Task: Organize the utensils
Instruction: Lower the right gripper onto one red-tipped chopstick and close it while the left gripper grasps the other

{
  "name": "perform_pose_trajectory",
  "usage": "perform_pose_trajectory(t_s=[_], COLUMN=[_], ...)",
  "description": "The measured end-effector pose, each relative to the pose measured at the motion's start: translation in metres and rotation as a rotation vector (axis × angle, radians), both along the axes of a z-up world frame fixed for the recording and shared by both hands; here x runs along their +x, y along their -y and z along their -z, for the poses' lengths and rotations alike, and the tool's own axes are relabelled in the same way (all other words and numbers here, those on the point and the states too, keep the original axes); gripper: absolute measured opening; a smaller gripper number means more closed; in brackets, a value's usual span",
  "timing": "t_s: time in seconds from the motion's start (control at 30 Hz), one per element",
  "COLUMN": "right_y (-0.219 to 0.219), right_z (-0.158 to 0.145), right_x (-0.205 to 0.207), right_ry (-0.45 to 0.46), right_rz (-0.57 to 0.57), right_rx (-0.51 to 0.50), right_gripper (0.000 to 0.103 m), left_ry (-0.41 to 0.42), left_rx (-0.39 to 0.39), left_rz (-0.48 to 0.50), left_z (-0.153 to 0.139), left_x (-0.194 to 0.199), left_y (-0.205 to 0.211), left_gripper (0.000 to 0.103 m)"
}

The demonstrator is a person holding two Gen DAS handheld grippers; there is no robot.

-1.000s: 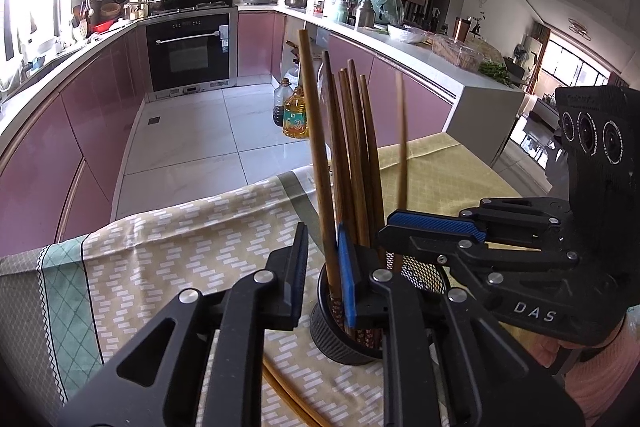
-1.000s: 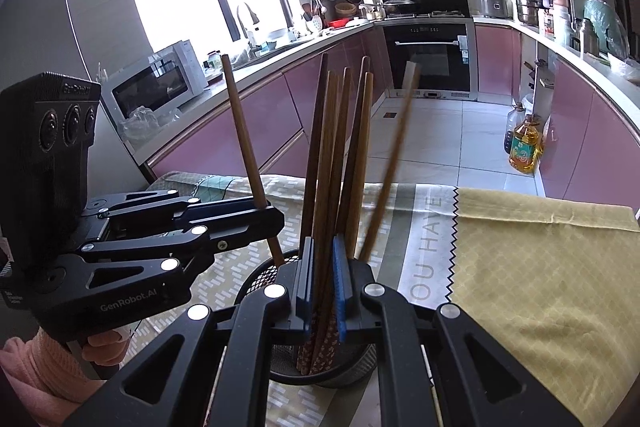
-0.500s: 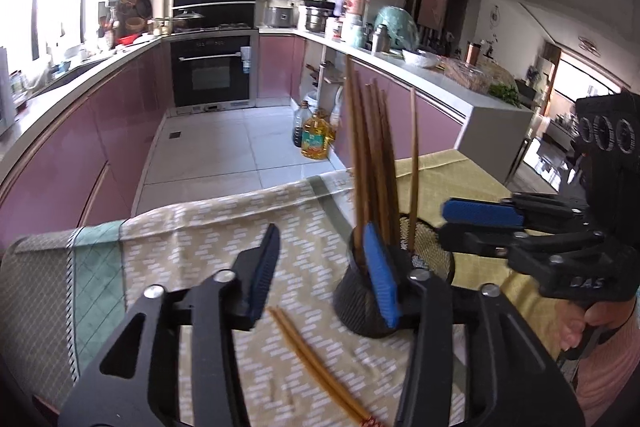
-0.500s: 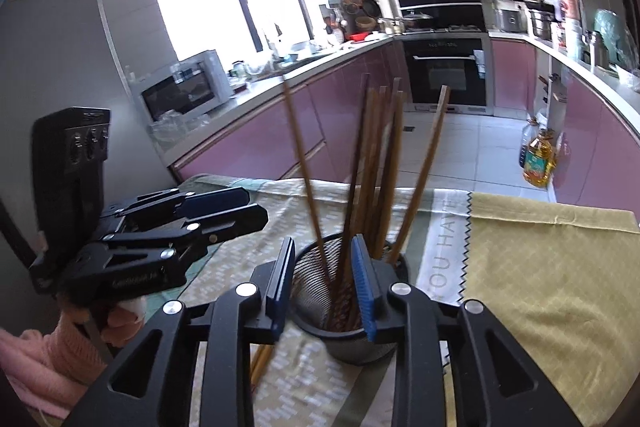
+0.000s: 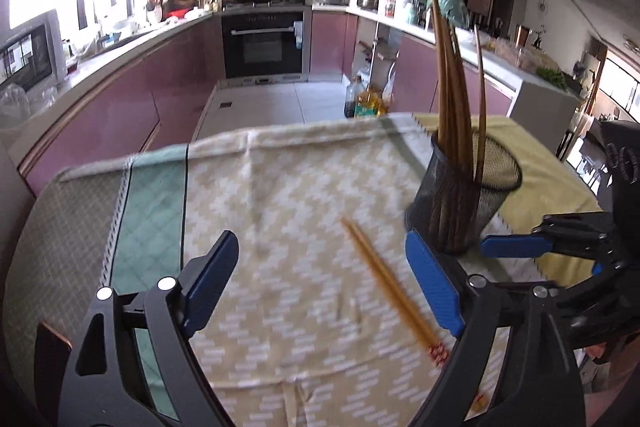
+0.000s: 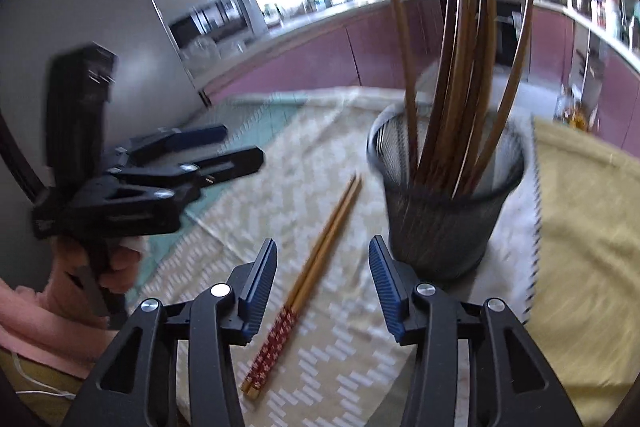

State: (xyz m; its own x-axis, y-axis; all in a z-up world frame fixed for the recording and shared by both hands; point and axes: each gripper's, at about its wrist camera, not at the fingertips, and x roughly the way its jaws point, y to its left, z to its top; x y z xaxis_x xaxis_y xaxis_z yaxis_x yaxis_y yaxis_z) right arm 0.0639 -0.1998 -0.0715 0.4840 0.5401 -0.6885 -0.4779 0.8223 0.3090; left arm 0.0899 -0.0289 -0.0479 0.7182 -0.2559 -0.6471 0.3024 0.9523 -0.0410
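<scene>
On the clothed worktop (image 5: 280, 187), both grippers, left (image 5: 320, 283) and right (image 6: 322, 287), have just been opening and hold nothing; grabbing the loose chopsticks (image 6: 316, 259) carelessly could tip the cup (image 6: 444, 211).

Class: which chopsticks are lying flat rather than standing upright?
The light bamboo chopstick pair with red patterned ends, flat on the cloth beside the black mesh cup.
</scene>
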Motion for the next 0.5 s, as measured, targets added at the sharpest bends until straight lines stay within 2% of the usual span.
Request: perform_pose_trajectory(t_s=[0.17, 0.5], right_y=[-0.013, -0.023], right_z=[0.02, 0.03], right_x=[-0.001, -0.005], right_ry=[-0.052, -0.055], right_rz=[0.013, 0.061], right_rx=[-0.01, -0.063], right_gripper=[0.045, 0.038], left_ry=[-0.059, -0.103], left_rx=[-0.009, 0.001], left_rz=[-0.008, -0.004], left_z=[0.02, 0.04], left_x=[-0.007, -0.017], left_y=[-0.003, 0.001], left_gripper=[0.085, 0.084])
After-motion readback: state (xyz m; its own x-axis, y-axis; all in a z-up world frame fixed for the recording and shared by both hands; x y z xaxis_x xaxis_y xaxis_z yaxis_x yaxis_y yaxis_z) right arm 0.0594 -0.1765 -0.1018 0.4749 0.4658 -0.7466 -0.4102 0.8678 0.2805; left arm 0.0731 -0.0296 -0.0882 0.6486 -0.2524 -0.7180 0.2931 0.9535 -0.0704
